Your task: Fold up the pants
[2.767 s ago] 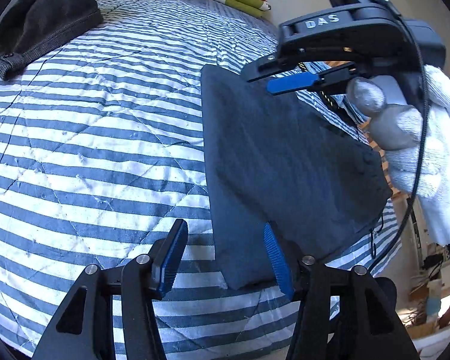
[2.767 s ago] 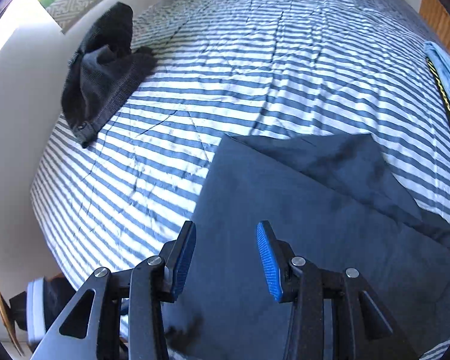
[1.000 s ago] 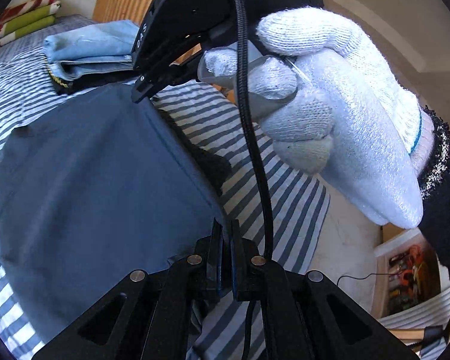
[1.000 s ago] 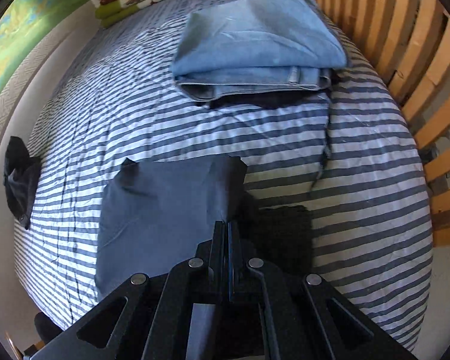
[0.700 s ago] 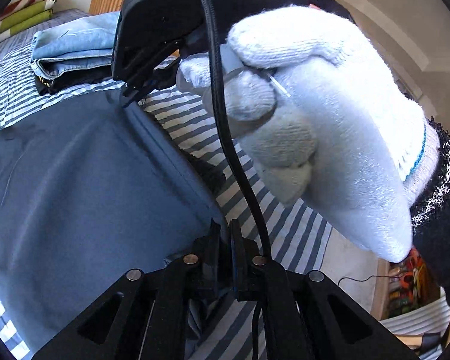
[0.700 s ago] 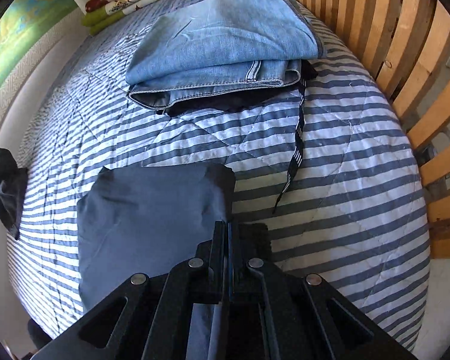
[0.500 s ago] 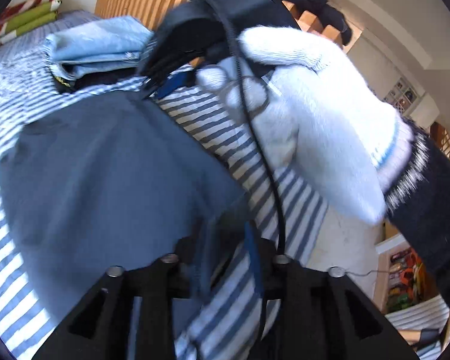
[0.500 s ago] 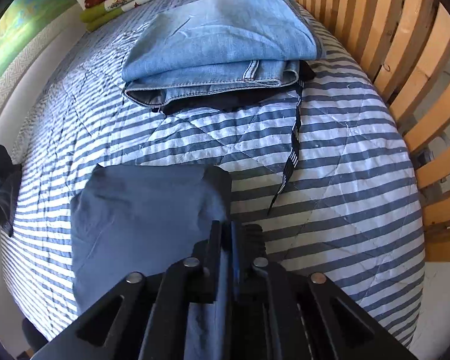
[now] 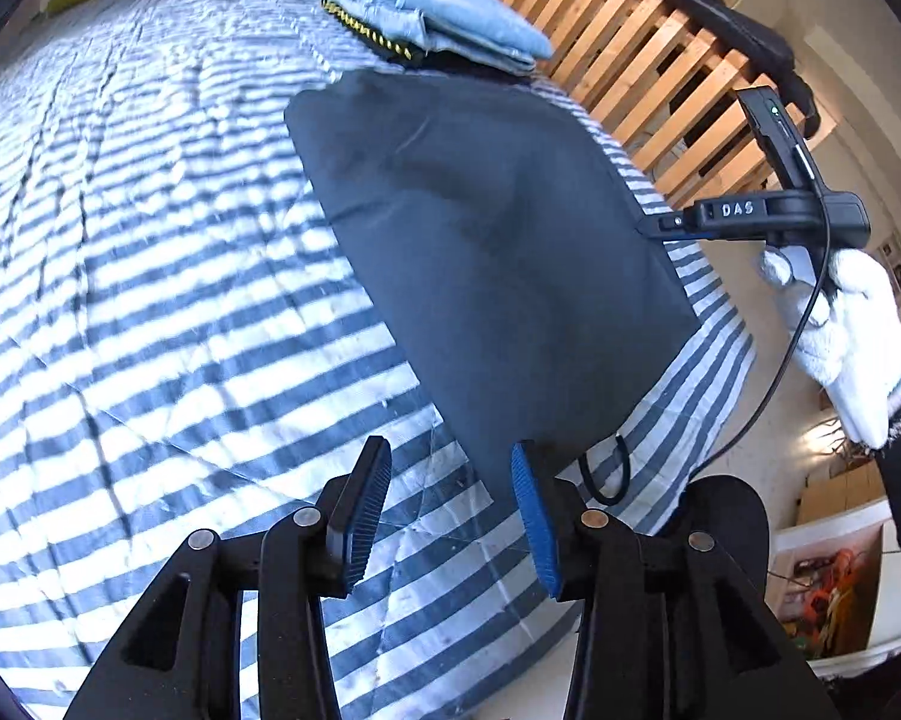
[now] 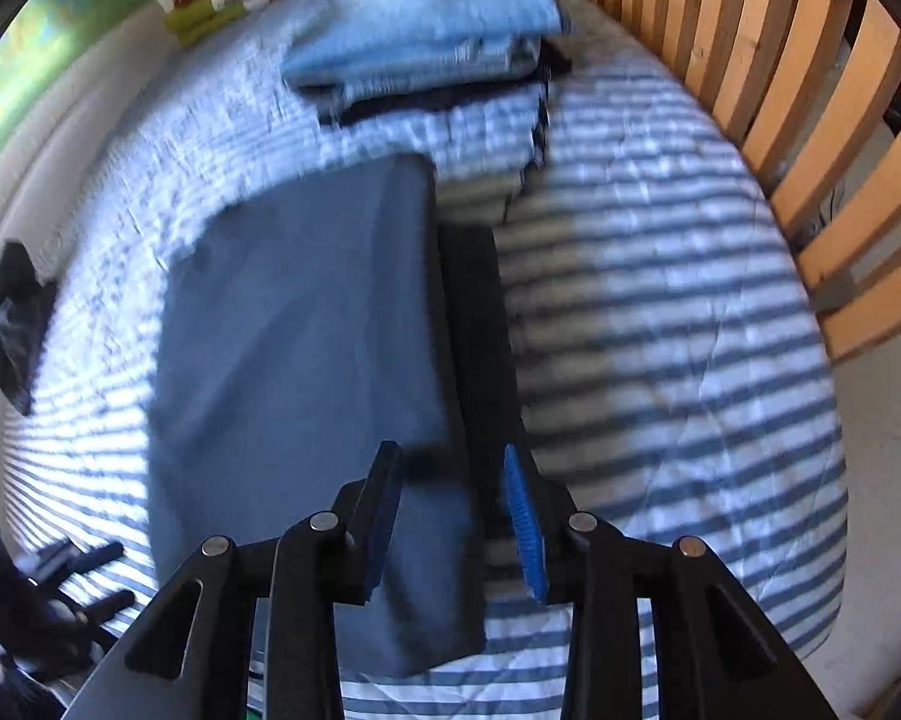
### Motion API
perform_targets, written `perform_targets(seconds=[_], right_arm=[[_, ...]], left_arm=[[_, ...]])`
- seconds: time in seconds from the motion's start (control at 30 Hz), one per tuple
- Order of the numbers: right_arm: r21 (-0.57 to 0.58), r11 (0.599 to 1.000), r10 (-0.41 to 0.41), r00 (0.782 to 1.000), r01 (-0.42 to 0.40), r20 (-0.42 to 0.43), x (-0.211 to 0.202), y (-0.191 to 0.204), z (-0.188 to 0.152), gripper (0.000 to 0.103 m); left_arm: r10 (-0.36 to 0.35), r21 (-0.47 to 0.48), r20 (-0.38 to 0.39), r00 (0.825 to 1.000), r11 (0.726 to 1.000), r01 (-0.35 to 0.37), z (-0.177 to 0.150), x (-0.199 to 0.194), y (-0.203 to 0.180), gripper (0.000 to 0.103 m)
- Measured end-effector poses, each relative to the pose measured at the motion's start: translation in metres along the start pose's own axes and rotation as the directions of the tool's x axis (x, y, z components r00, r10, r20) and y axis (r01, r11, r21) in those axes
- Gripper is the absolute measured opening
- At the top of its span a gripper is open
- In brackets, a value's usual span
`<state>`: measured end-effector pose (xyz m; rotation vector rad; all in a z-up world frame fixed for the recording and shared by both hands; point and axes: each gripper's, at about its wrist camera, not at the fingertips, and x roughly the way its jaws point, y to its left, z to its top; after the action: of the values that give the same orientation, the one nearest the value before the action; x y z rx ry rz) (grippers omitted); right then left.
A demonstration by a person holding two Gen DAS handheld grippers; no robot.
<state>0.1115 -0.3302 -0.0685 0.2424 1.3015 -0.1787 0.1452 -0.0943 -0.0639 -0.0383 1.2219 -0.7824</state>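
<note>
Both sets of jaws had let go: a second earlier each was pinched shut on an edge of the dark pants (image 9: 498,240), and now the left gripper (image 9: 450,516) stood with jaws wide apart just off the near corner of the pants, while the right gripper (image 10: 450,516) hung with jaws spread over their side edge, holding nothing. The pants lay flat on the striped bed (image 9: 150,276) as a folded rectangle, so this fold looked finished and only a last tidy or a further fold seemed left. Beyond the pants, close to their far edge, sat a folded pair of jeans (image 9: 450,24) on a darker garment; a black garment (image 10: 18,324) lay well apart from the pants near the bed's other edge. A thin strap (image 10: 537,138) trailed from the jeans toward the pants and could catch if they were slid that way.
</note>
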Motion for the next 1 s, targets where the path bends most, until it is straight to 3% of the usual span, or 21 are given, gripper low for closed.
perform_targets(seconds=[0.03, 0.1, 0.17, 0.27, 0.37, 0.53, 0.73, 1.0], right_arm=[[-0.018, 0.996, -0.084, 0.996, 0.084, 0.001, 0.003, 0.004, -0.001, 0.032], [-0.019, 0.99, -0.139, 0.989, 0.141, 0.055, -0.009, 0.011, 0.001, 0.032], [-0.04, 0.995, -0.085, 0.987, 0.091, 0.133, -0.033, 0.029, 0.007, 0.032], [-0.164, 0.986, 0.051, 0.978, -0.018, 0.201, -0.056, 0.081, 0.023, 0.032], [-0.248, 0.955, 0.199, 0.973, -0.164, 0.121, -0.039, 0.135, 0.049, 0.032], [-0.187, 0.94, 0.282, 0.958, -0.285, -0.043, 0.038, 0.185, 0.087, 0.032], [-0.156, 0.961, 0.221, 0.972, -0.23, -0.077, 0.084, 0.193, 0.094, 0.031], [-0.152, 0.966, 0.201, 0.977, -0.209, -0.066, 0.09, 0.198, 0.1, 0.028]], left_arm=[[-0.006, -0.005, -0.008, 1.0, 1.0, 0.006, -0.001, 0.007, -0.002, 0.037], [-0.022, -0.008, 0.004, 1.0, 1.0, 0.022, -0.006, 0.01, -0.01, 0.027], [-0.041, -0.026, 0.019, 0.999, 0.999, 0.042, -0.008, 0.014, -0.011, 0.025], [-0.054, -0.047, 0.038, 0.998, 0.997, 0.056, -0.016, 0.012, -0.016, 0.021], [-0.059, -0.063, 0.047, 0.997, 0.996, 0.062, -0.01, 0.021, -0.016, 0.018], [-0.077, -0.07, 0.058, 0.995, 0.994, 0.081, -0.011, 0.02, -0.013, 0.013], [-0.08, -0.034, 0.081, 0.994, 0.996, 0.083, -0.013, 0.018, -0.019, 0.009], [-0.064, -0.002, 0.084, 0.994, 0.998, 0.065, -0.014, 0.019, -0.032, 0.009]])
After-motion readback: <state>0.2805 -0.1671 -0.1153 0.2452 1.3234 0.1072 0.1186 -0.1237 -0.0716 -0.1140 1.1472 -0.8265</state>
